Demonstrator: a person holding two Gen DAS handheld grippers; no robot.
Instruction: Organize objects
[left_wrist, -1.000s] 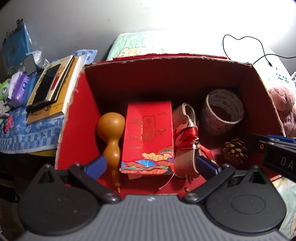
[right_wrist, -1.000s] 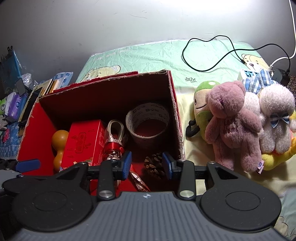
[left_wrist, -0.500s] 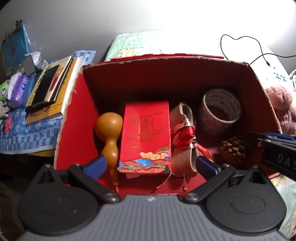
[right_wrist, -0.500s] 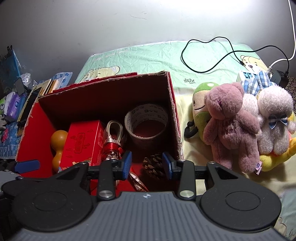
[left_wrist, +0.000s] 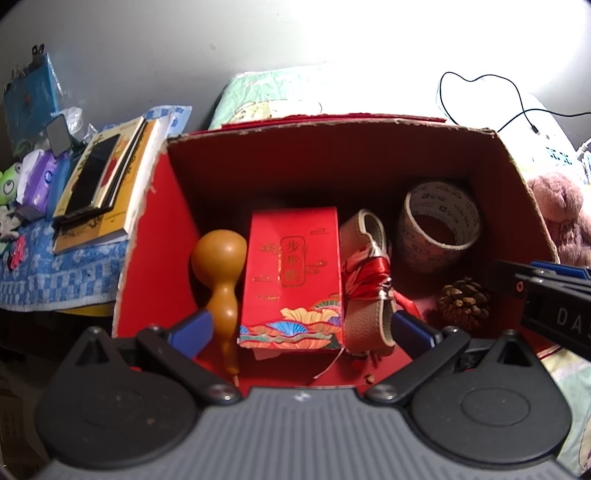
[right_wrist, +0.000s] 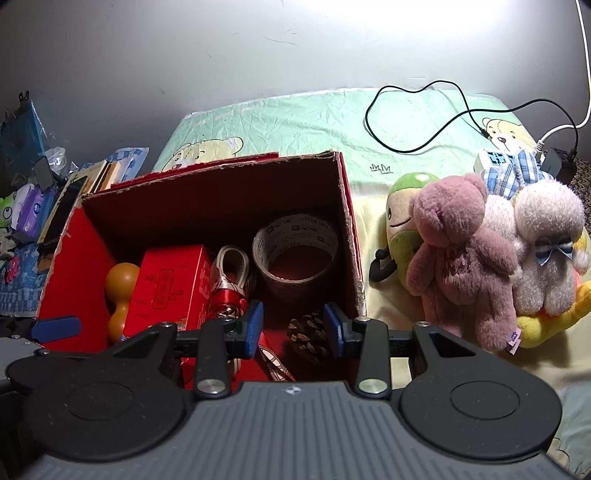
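I hold both tools over the red box on the bed. My right hand-held gripper hangs half spread with nothing pinched, its jaws framing the pine cone that sits on the box floor at the near right corner, just below and ahead of the tips. The cone is squat, with no long axis worth aligning to. My left hand-held gripper stands wide open and empty over the red packet and the gourd, so the right one is nearer the cone.
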